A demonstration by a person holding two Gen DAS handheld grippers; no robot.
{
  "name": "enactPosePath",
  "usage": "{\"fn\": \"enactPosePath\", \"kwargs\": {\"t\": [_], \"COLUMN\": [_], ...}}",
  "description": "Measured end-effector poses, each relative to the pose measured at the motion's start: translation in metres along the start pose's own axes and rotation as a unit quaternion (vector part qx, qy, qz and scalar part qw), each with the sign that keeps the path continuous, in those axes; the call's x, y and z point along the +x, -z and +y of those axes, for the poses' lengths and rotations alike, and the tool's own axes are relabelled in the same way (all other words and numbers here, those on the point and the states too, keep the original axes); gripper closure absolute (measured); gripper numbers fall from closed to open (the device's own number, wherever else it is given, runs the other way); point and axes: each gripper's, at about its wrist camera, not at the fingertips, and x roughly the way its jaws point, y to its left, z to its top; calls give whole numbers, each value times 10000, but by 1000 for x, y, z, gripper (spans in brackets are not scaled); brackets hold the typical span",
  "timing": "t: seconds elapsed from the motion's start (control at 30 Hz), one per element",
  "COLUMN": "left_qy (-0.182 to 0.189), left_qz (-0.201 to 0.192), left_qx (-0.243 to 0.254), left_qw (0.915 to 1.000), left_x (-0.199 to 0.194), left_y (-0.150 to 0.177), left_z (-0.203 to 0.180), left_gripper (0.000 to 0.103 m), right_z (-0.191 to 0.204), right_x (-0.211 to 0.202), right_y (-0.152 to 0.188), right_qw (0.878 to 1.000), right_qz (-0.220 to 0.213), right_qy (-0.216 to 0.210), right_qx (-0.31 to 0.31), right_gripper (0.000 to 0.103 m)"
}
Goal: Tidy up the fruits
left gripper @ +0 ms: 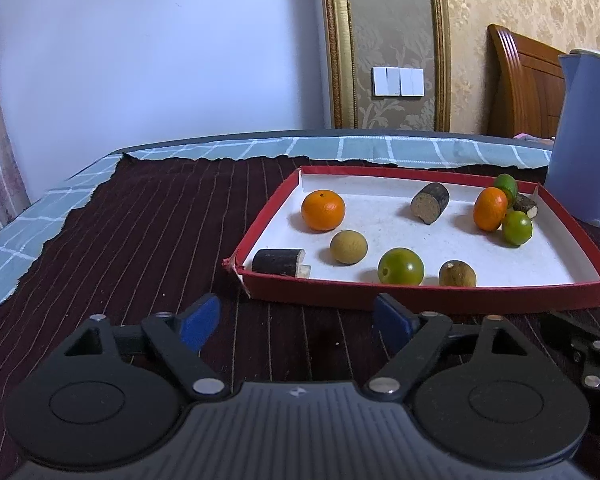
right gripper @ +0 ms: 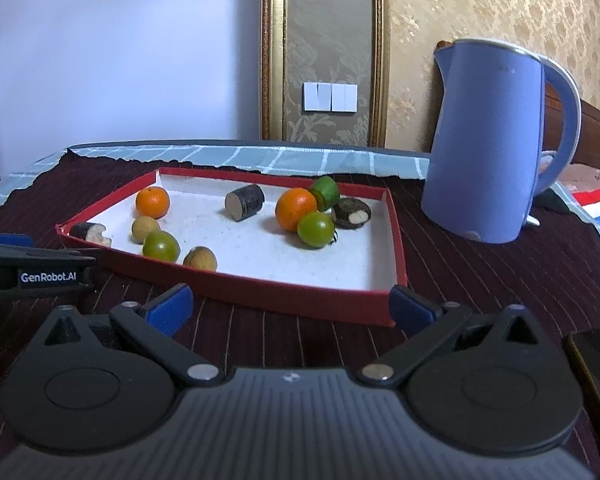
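Left gripper [left gripper: 296, 320]: black linkage, blue pads, jaws spread wide, nothing between them. It hangs over the dark maroon striped cloth [left gripper: 140, 240], just short of the near wall of the shallow red cardboard tray with white floor [left gripper: 420, 300].

Right gripper [right gripper: 290, 308]: same build, jaws at full spread, empty, facing the tray's near wall towards its right corner. The left gripper's black body shows at the left edge of the right wrist view.

Tray contents, all resting on the floor:
- orange mandarin [left gripper: 323, 210], far left
- tan round longan [left gripper: 348, 247] beside it, nearer
- dark cylindrical sugarcane piece [left gripper: 278, 262], in the near left corner against the wall
- green round citrus [left gripper: 400, 267] and a second tan longan [left gripper: 457, 274], along the near wall
- second dark sugarcane piece [left gripper: 430, 203], far centre, cut end facing the cameras
- far right cluster: second orange mandarin [left gripper: 490, 209] touching a green citrus [left gripper: 517, 227], another green citrus [left gripper: 506, 185] behind, third cane piece [right gripper: 351, 212] beside them.

Blue electric kettle [right gripper: 496, 140] stands upright on the cloth, right of the tray, apart from it. A pale blue checked cloth [left gripper: 260, 148] shows beyond the maroon one.
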Motion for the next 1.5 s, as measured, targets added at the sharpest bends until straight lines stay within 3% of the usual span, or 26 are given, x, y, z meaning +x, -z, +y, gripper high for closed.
{"fn": "enactPosePath", "kwargs": {"t": [0.53, 0.83, 1.07, 1.5], "left_qy": [3, -26, -15, 91], "left_qz": [270, 316, 350, 460], "left_qx": [36, 59, 46, -180], "left_qw": [9996, 9995, 9994, 9987], "left_x": [9, 11, 12, 18], "left_y": [17, 20, 20, 21], "left_z": [-6, -6, -6, 1], "left_gripper": [18, 18, 18, 14], "right_z": [-10, -5, 6, 1], "right_x": [5, 13, 31, 33], "right_y": [10, 9, 11, 13], "right_qw": [9991, 9984, 9941, 9938], "right_qz": [359, 562, 1005, 1039], "right_qy": [-39, -74, -196, -329], "right_qx": [241, 18, -373, -227], "right_gripper": [0, 0, 0, 0]}}
